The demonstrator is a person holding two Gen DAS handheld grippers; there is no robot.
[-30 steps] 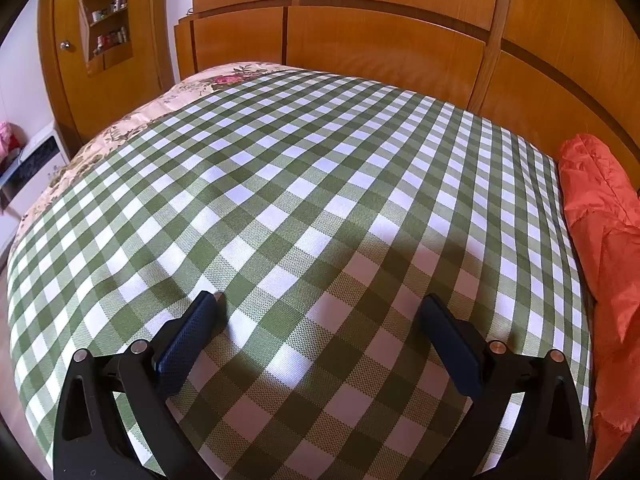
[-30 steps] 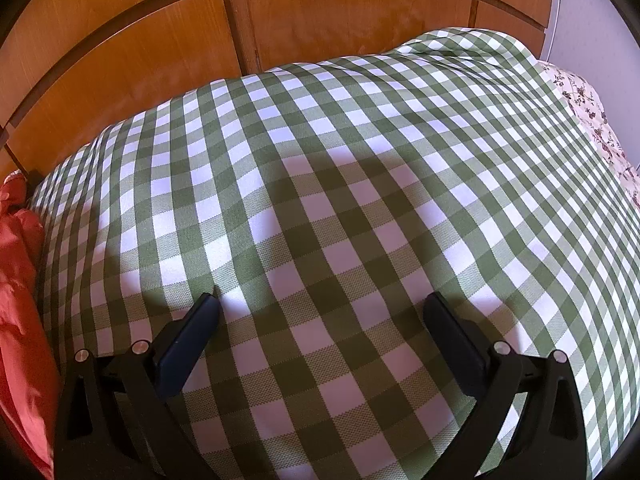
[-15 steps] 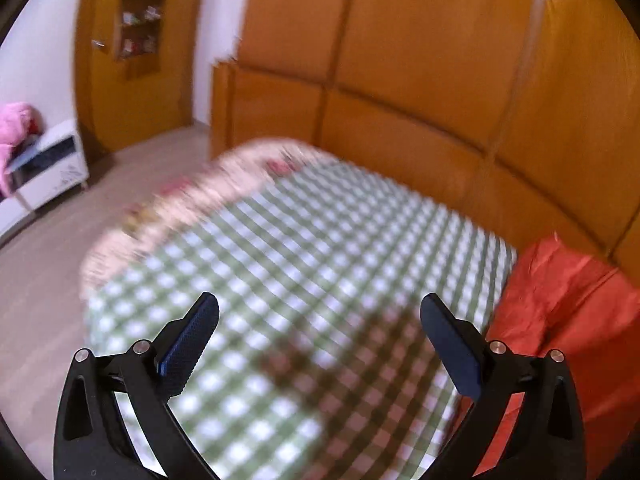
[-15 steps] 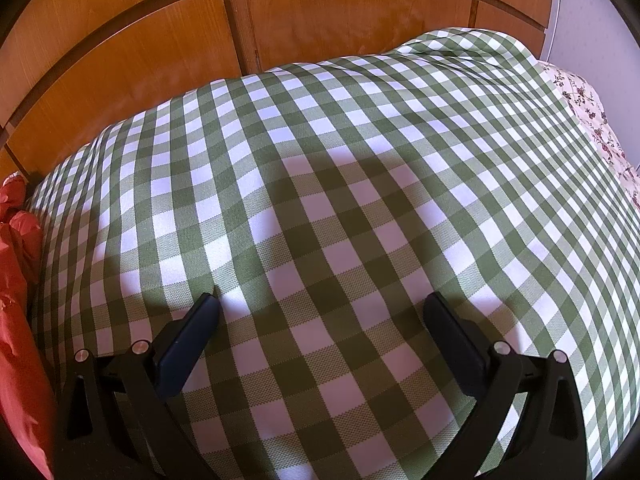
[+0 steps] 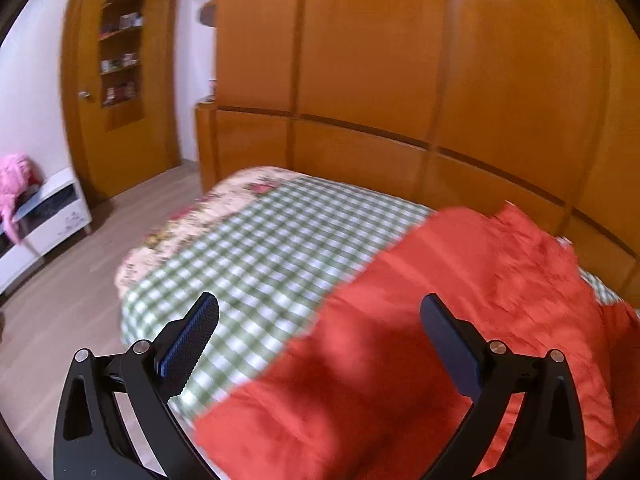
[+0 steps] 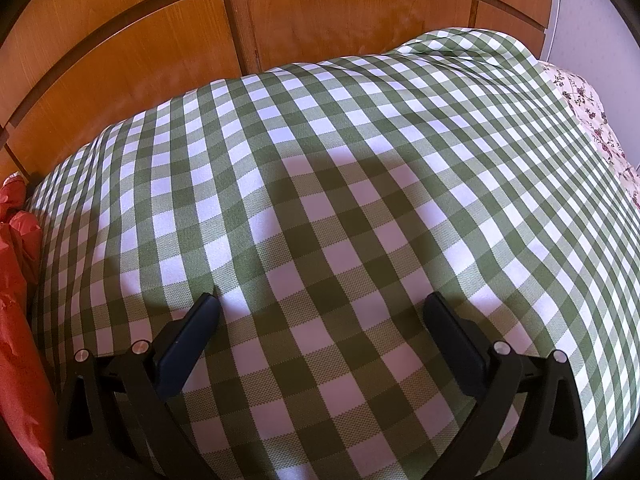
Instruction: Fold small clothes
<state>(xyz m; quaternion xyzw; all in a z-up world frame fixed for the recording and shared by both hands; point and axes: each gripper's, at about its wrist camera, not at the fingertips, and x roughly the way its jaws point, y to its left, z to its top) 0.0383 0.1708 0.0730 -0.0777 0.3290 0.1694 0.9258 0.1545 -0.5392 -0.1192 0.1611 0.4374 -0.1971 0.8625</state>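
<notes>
An orange-red garment [image 5: 460, 320] lies crumpled on the green-and-white checked cloth [image 5: 272, 248] covering the bed, filling the right and lower part of the left wrist view. My left gripper [image 5: 320, 316] is open and empty, raised above the garment's left edge. In the right wrist view, my right gripper [image 6: 320, 312] is open and empty, low over the checked cloth [image 6: 320, 184]. A strip of the orange-red garment [image 6: 16, 312] shows at that view's left edge.
A wooden headboard and wall panels [image 5: 400, 100] stand behind the bed. A floral bedspread [image 5: 200, 216] shows beyond the checked cloth. A wooden door with shelves [image 5: 120, 80], a white low cabinet [image 5: 44, 216] with a pink item [image 5: 14, 176], and wood floor lie to the left.
My left gripper has lifted off the checked cloth and swung right, so the orange-red garment now fills its view. The right gripper has not moved.
</notes>
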